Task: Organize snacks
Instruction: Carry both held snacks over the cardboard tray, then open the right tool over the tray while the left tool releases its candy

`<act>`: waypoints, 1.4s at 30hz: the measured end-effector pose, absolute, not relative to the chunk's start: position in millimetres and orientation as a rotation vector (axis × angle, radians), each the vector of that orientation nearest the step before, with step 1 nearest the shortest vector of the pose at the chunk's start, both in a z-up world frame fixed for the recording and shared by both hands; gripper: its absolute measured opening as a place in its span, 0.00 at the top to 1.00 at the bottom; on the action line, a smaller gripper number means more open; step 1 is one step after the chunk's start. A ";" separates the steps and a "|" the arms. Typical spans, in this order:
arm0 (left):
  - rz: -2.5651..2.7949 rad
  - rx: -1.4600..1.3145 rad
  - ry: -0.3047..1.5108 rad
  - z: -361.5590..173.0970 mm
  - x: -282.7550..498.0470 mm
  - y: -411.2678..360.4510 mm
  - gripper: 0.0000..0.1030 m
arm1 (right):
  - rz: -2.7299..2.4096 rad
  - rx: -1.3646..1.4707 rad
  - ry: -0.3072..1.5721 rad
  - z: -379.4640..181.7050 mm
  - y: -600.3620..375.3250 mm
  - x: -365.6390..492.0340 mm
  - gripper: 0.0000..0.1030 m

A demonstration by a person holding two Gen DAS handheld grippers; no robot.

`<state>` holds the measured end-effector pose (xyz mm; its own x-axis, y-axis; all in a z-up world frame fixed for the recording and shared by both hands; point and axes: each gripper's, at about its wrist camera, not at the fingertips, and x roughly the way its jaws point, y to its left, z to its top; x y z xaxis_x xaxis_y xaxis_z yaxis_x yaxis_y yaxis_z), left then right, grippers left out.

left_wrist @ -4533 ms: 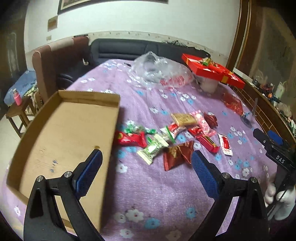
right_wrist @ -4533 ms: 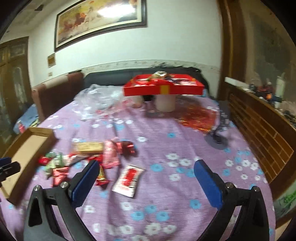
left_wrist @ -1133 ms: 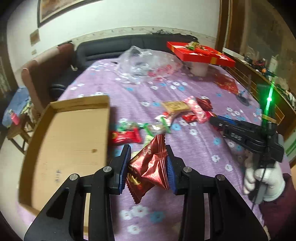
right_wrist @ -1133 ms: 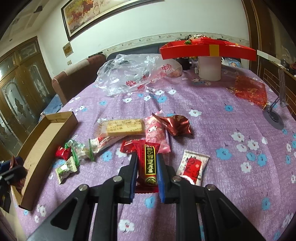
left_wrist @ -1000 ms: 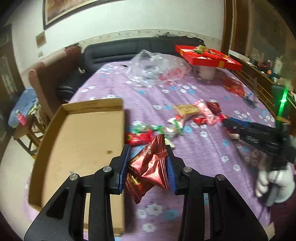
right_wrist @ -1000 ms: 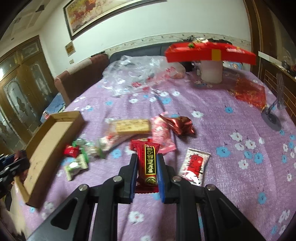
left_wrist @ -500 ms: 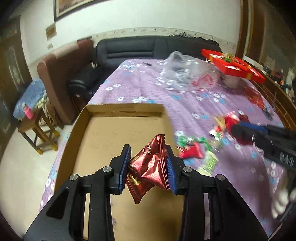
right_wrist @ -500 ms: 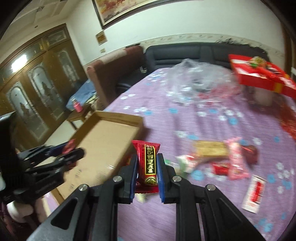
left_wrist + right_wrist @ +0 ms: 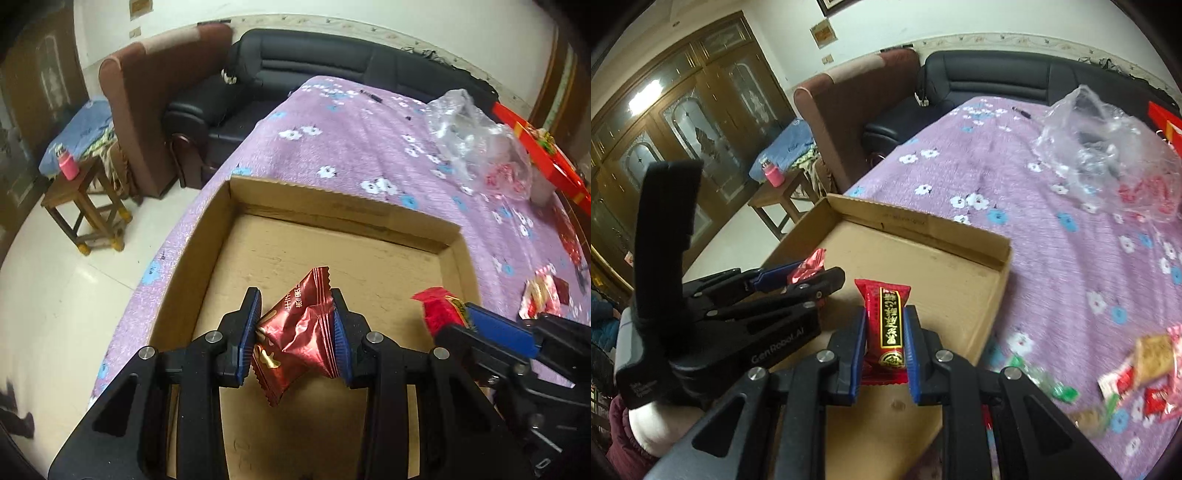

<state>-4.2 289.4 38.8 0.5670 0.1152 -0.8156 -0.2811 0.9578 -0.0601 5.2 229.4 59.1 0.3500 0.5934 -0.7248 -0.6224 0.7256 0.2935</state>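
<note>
You had both grippers over the cardboard tray (image 9: 207, 251), each loaded. Left gripper (image 9: 295, 332) fingers were clamped on a dark red foil packet (image 9: 295, 332); right gripper (image 9: 884, 341) fingers were clamped on a red bar w/ black-and-gold label (image 9: 888, 325). Both snacks were held above the tray floor, not touching it. Tray itself sat on the purple floral table (image 9: 369, 147), looked bare inside as far as visible.

Risks, as judgement:
- 2 grippers were crowded close side by side, so opening either wide could knock the other or its snack.
- Foil packet was pinched at its middle w/ corners hanging loose and tilted; slippery wrap, could slide out early or flutter sideways on release.
- Tray walls looked low; a drop near the rim could bounce out, esp. on the table-edge side, where the floor is right below.
- Light cardboard could shift if a finger bumped the wall.

View diffs:
- Left wrist view showed the tray's far wall + both side walls, and only the tip of your right gripper's bar (image 9: 439, 310).
- Right wrist view showed your left gripper (image 9: 798, 275) from the side, plus remaining loose snacks (image 9: 1137, 373) still on the table at right and the clear plastic bag (image 9: 1108, 147). Left view caught only a couple of those snacks at its right edge.
</note>
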 end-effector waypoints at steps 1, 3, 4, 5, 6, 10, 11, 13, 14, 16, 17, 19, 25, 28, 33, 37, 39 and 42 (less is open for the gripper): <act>0.240 -0.191 0.934 38.0 -3.3 290.2 0.64 | 0.788 -0.031 0.930 56.5 232.3 7.6 0.79; 0.253 -0.176 0.928 37.4 -1.9 291.6 0.63 | 0.789 -0.020 0.946 49.4 237.4 14.0 0.79; 0.254 -0.175 0.929 37.1 -1.5 292.1 0.63 | 0.789 -0.017 0.952 47.9 238.3 15.1 0.78; 0.254 -0.178 0.928 36.6 -1.4 293.1 0.61 | 0.793 -0.016 0.957 45.4 239.5 16.6 0.78; 0.255 -0.180 0.927 36.5 -1.4 293.6 0.59 | 0.795 -0.018 0.960 43.7 240.2 16.9 0.78; 0.265 -0.172 0.915 37.3 -2.8 294.2 0.59 | 0.794 -0.020 0.950 42.3 240.2 15.6 0.73; 0.263 -0.177 0.911 37.9 -3.5 294.8 0.59 | 0.791 -0.018 0.945 43.1 239.1 15.1 0.70; 0.257 -0.195 0.900 39.9 -5.8 296.7 0.59 | 0.789 -0.008 0.937 45.8 236.1 15.5 0.62; 0.258 -0.199 0.896 40.9 -6.5 297.3 0.59 | 0.786 0.001 0.934 47.2 233.6 15.4 0.58; 0.274 -0.192 0.882 44.6 -9.7 296.3 0.59 | 0.782 0.018 0.925 50.8 228.8 15.1 0.58; 0.283 -0.184 0.873 46.7 -12.0 295.0 0.59 | 0.782 0.026 0.922 52.7 225.5 14.1 0.58; 0.313 -0.160 0.852 51.3 -16.4 291.5 0.59 | 0.778 0.030 0.910 57.1 218.6 10.8 0.58; 0.358 -0.098 0.808 58.3 -25.2 282.3 0.56 | 0.779 0.030 0.875 65.7 200.7 -3.5 0.58; 0.374 -0.084 0.808 60.2 -27.7 278.1 0.56 | 0.779 0.040 0.865 69.5 191.2 -10.4 0.58; 0.384 -0.084 0.766 77.1 -44.2 266.2 0.56 | 0.766 0.034 0.828 76.0 170.1 -24.1 0.58; 0.398 -0.057 0.737 90.7 -61.7 251.7 0.56 | 0.742 0.043 0.808 78.2 146.7 -32.5 0.58; 0.403 -0.042 0.733 96.0 -70.0 243.2 0.56 | 0.728 0.053 0.802 78.5 133.9 -36.9 0.58; 0.376 -0.062 0.726 102.5 -82.1 232.9 0.56 | 0.703 0.072 0.800 77.1 114.4 -42.3 0.58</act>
